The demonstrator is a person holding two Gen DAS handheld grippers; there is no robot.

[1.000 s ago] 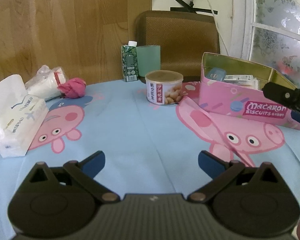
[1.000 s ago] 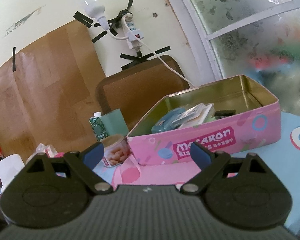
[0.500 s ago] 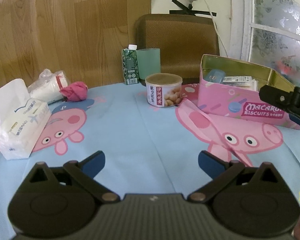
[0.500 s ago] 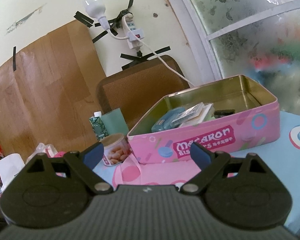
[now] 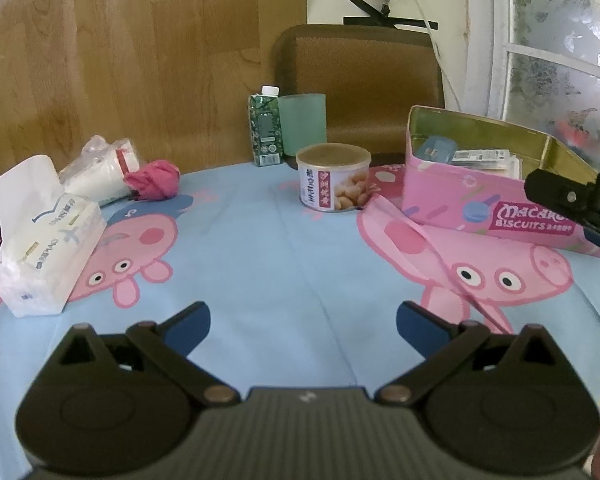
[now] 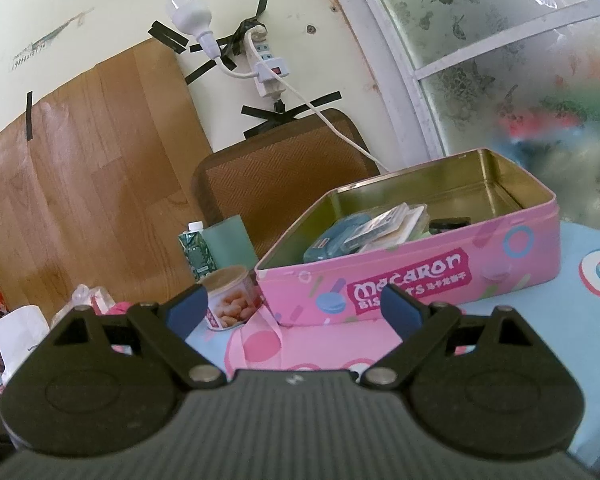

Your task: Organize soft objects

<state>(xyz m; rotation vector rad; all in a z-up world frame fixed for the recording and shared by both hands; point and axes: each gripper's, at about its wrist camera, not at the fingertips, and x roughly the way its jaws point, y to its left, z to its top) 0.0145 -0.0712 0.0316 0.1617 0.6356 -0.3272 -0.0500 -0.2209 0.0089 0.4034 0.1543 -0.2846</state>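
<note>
A crumpled pink cloth (image 5: pixel 155 179) lies at the far left of the table beside a bagged stack of paper cups (image 5: pixel 100 168). A white tissue pack (image 5: pixel 44 236) lies at the left. An open pink Macaron biscuit tin (image 5: pixel 452 196) at the right holds several flat packets; the right wrist view shows it closer (image 6: pixel 412 276). My left gripper (image 5: pixel 303 322) is open and empty above the tablecloth. My right gripper (image 6: pixel 294 310) is open and empty in front of the tin; it also shows in the left wrist view (image 5: pixel 572 200).
A round nut can (image 5: pixel 334 182), a green drink carton (image 5: pixel 265 131) and a green cup (image 5: pixel 303 124) stand at the back middle. A brown chair back (image 5: pixel 360 88) rises behind the table. A power strip and cable (image 6: pixel 268 68) hang on the wall.
The left gripper has drawn back and risen a little, so the table objects look slightly farther. The right gripper has barely moved. Both jaws stay open.
</note>
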